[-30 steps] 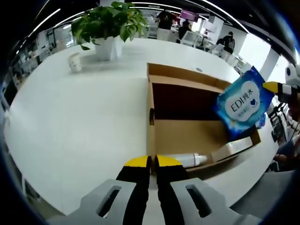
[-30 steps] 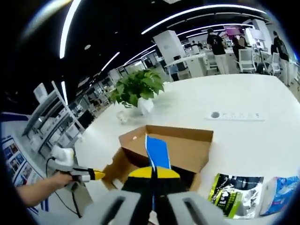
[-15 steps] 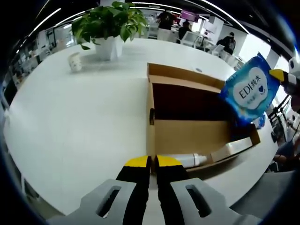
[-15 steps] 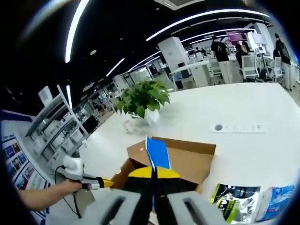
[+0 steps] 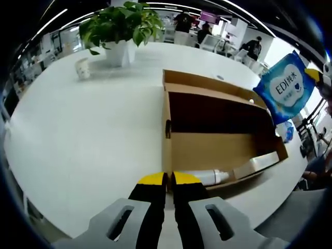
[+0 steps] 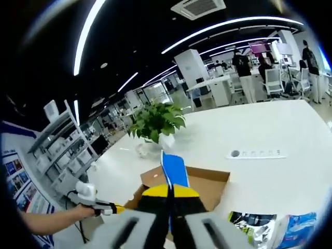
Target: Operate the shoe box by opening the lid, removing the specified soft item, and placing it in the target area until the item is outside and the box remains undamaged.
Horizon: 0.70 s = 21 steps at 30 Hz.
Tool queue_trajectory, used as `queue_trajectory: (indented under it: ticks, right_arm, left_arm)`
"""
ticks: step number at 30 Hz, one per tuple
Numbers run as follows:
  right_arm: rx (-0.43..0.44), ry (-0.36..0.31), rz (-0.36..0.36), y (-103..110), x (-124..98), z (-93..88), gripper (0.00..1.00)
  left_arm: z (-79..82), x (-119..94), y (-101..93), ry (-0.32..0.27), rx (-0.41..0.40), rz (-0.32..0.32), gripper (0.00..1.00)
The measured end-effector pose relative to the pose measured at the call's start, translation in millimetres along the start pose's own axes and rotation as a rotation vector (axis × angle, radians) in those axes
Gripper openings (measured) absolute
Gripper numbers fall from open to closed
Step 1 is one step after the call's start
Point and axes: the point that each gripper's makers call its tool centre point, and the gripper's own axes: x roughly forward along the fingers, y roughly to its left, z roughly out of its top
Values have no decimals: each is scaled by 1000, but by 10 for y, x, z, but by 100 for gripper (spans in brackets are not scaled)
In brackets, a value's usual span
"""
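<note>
The left tool (image 5: 167, 179) is sitting low at the bottom centre of the left gripper view with its yellow-tipped jaws pressed together on nothing, pointing at the near corner of the open shoe box (image 5: 207, 150). The cardboard box is lying across the middle of that frame on the white table (image 5: 88, 140), lid swung up at the far side, and along its near inner wall a white bottle (image 5: 205, 177) and a pale flat piece are resting side by side. At the upper right of the same frame the blue wipes pack (image 5: 284, 88) is hanging in the air, well above and beyond the box's right end, pinched by the right tool (image 5: 314, 75) at the frame edge. In the right gripper view the right tool (image 6: 170, 192) is clenching that pack (image 6: 174, 170), seen edge-on as a blue strip rising from between its jaws at lower centre. Below it the box (image 6: 205, 184) is showing, and at the lower left a hand is holding the left tool (image 6: 111, 209). A green and black packet (image 6: 251, 223) and another blue pack (image 6: 298, 225) are lying on the table at the lower right. A potted plant (image 5: 122, 28) is standing at the upper left of the left gripper view, with a small cup (image 5: 83, 68) beside it.
</note>
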Motion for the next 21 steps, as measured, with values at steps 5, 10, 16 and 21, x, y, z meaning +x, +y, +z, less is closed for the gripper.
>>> queue_trajectory:
  ticks: [5,10,16,21]
  right_arm:
    - [0,-17,-6,-34,-106,66,0]
    - [-7,-30,-20,-96,-211,122,0]
    - [-11,-46,-43,-191,-337,162,0]
    - [-10,-54,-62,-291,-430,177,0]
  left_arm:
    - [0,2,2,0,2,1,1]
    - [-5,-9,-11,1,3,1,1]
    - [-23,-44,-58,1,4,0,1]
    - [-33,-60,-80,1,5,0,1]
